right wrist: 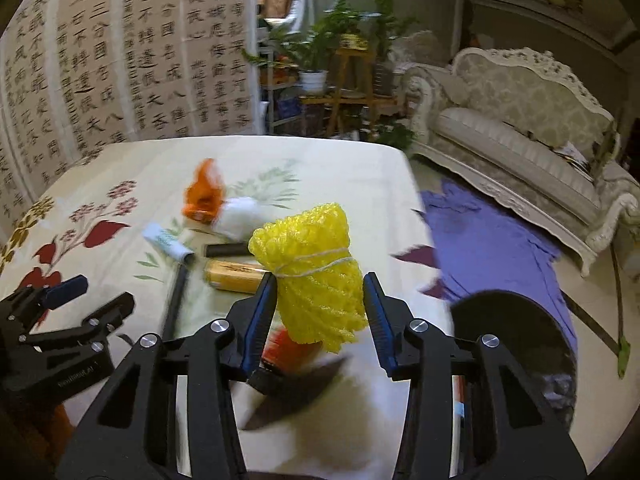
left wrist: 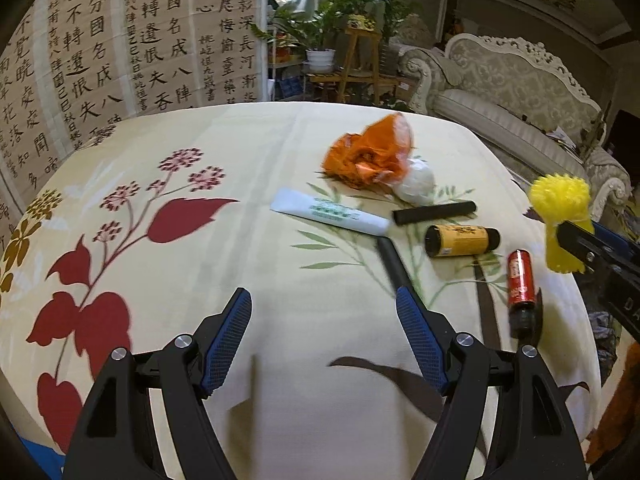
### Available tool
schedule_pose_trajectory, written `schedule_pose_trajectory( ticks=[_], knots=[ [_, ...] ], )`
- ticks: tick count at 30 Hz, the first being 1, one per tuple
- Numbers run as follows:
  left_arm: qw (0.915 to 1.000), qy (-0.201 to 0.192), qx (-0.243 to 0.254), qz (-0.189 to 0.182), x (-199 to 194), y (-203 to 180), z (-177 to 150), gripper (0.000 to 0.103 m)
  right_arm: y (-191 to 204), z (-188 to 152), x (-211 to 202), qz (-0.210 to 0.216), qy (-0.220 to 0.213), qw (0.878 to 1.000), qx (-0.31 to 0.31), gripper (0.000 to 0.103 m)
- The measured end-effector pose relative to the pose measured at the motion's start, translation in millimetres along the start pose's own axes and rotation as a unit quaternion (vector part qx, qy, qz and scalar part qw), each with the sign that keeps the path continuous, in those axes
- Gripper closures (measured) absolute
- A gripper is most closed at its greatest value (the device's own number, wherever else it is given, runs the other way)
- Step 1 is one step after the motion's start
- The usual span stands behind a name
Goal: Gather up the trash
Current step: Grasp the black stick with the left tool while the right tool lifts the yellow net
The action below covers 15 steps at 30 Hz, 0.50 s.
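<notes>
Our right claw pinches the yellow foam net up off the table to throw it away, while our left claw waits spread wide.

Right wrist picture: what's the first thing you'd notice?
The bright yellow mesh bundle, tied with string, held up between the right hand-held gripper's blue fingers above the flowered tablecloth. Behind it, a crumpled orange wrapper lies beside a white paper ball.

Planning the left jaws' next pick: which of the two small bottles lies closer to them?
The red bottle, at the table's right edge; the yellow-labelled bottle lies farther in.
</notes>
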<state>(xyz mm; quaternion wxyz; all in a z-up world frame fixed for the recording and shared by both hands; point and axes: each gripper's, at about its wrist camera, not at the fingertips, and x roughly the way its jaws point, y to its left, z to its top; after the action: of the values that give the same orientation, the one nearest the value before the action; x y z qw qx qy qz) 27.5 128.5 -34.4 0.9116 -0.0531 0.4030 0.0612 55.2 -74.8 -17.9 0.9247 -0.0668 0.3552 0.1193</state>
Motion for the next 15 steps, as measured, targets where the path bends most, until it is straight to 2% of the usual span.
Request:
schedule_pose_trajectory(
  ticks=[6, 11, 15],
  knots=[
    [0.9997, 0.010, 0.023, -0.005, 11.1, -22.6, -0.5, 0.031, -29.9, -18.7, -0.6, -0.019, 0.015, 0.999, 0.027, 0.060],
    [0.9987, 0.026, 0.044, 0.000, 21.1, -35.7, 0.8, 0.045, -41.1, -27.9, 1.4, -0.016, 0.023, 0.999, 0.040, 0.060],
    [0.9980, 0.032, 0.054, 0.005, 25.3, -40.0, -0.8, 0.069, -45.2, -30.3, 2.7, -0.007, 0.023, 0.999, 0.046, 0.060]
  ],
)
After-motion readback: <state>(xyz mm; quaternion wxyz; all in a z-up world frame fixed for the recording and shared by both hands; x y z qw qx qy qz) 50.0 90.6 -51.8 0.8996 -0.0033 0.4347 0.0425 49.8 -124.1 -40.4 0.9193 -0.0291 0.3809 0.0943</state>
